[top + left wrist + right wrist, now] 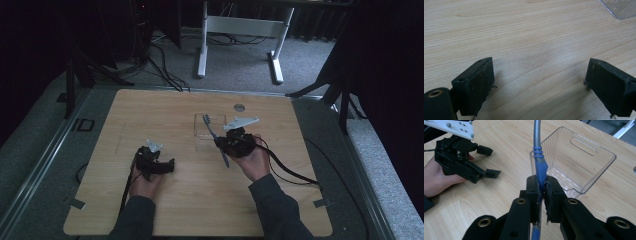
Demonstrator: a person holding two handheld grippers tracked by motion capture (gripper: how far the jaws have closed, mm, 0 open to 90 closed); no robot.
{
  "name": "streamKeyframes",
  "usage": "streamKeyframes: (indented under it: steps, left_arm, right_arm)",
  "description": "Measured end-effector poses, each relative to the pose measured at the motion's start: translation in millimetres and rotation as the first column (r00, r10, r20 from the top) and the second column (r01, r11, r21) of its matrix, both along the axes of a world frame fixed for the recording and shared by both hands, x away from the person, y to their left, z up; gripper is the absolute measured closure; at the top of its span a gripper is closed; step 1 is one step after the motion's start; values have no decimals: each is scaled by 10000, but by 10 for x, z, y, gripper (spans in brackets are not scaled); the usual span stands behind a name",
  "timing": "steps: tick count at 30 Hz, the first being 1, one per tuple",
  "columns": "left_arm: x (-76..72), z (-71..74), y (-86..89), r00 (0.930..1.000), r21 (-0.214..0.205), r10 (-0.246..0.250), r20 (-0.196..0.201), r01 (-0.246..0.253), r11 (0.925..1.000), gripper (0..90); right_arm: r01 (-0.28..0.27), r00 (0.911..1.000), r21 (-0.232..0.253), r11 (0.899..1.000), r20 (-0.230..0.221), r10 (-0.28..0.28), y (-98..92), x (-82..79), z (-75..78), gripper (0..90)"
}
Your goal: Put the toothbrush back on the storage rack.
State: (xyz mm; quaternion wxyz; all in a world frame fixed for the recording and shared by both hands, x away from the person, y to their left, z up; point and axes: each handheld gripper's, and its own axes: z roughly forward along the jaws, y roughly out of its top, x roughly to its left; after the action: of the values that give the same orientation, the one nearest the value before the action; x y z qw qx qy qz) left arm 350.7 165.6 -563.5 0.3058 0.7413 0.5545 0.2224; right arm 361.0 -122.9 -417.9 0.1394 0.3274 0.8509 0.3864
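A toothbrush (212, 133) with a blue and grey handle is clamped between the pads of my right gripper (221, 145), which is shut on it. In the right gripper view the toothbrush (540, 166) rises from my right gripper (541, 185) over the near wall of a clear plastic bin (584, 161). From above, the brush head lies over that bin (198, 121). My left gripper (171, 165) rests low over the wooden table (165, 107), left of the bin. Its jaws stand wide apart around bare wood, seen as the left gripper (539, 85) and again as the left gripper (489, 162).
A corner of the clear bin (621, 8) shows at the top right of the left gripper view. A small round disc (239, 107) sits near the table's far edge. Beyond the table stand a white desk frame (240, 27), floor cables and dark stands.
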Motion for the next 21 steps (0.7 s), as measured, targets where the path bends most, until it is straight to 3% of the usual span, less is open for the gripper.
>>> streamKeyframes:
  steps: [21]
  left_arm:
    - [0,0,0,10000,-5,3,4,-3,10000,86]
  right_arm:
    - [380,9985,870,9955,362,-413,-57,33,74,824]
